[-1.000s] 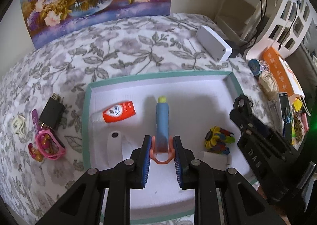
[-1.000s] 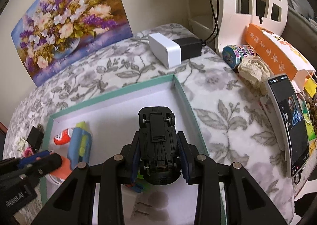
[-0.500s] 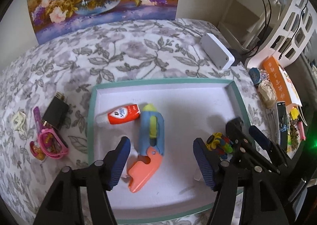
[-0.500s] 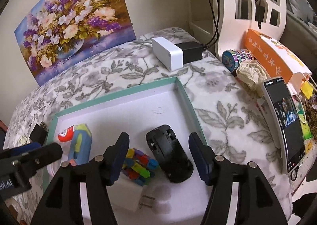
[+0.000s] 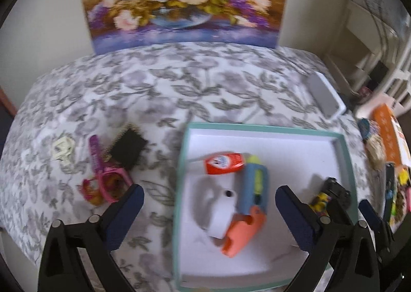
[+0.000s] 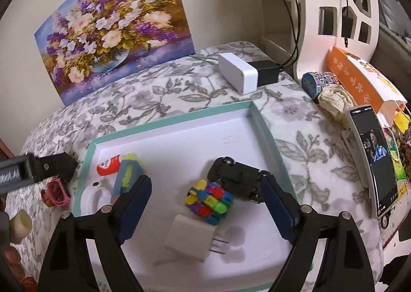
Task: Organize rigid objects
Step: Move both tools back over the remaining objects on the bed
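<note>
Floral tablecloth (image 5: 205,91), teal-rimmed tray (image 6: 167,122). Left gripper (image 5: 209,211): now spread wide, empty, swung toward loose items outside; toy gun (image 5: 250,202) released, lying in tray. Right gripper (image 6: 206,206): likewise spread, empty; black toy car (image 6: 236,176) dropped in tray. Remaining outside: pink glasses (image 5: 110,184), black charger (image 5: 127,149).

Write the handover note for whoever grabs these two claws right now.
Left claw: open, empty, over the tray's left edge.
Right claw: open, empty, above the tray.
In the tray: toy gun, red tube, black toy car, colourful block toy, white plug, white round piece.
Left on the cloth, outside the tray: black charger, pink glasses, purple strip, small white item.
Next, probably: left claw takes those.
</note>
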Demonstrator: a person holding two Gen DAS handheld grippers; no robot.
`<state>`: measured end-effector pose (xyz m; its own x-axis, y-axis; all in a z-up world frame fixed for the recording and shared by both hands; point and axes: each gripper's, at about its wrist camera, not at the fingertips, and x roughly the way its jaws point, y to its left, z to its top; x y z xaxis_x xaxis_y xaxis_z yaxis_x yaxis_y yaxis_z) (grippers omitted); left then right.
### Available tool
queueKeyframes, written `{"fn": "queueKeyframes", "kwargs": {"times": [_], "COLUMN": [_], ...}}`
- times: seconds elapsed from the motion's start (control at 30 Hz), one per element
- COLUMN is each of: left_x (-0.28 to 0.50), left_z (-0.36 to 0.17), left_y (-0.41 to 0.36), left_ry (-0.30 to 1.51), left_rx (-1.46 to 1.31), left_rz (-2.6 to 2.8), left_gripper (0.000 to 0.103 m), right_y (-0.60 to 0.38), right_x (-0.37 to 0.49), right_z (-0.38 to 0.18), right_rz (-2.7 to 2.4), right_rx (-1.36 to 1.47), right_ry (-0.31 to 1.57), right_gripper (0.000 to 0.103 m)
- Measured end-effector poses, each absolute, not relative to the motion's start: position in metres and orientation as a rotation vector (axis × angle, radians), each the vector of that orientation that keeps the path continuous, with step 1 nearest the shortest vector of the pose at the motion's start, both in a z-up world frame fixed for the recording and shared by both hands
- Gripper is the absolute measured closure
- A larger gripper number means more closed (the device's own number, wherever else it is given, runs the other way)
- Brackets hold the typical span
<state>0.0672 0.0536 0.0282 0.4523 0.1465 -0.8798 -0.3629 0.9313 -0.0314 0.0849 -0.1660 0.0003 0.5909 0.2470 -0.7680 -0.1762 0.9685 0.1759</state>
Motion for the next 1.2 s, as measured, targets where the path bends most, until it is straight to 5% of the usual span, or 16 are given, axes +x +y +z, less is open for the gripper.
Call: {"fn": "queueKeyframes", "kwargs": {"times": [1.2], "left_x": [0.023], "left_z": [0.058], "left_y": [0.137], "left_ry": [0.992], "left_rx": [-0.375], "left_rz": [0.468], "left_gripper": [0.000], "right_y": [-0.105], "right_x": [0.049], "right_z": [0.023], "right_rz": [0.253], "right_rx": [0.005], "right_ry": [0.917], "right_gripper": [0.016]}}
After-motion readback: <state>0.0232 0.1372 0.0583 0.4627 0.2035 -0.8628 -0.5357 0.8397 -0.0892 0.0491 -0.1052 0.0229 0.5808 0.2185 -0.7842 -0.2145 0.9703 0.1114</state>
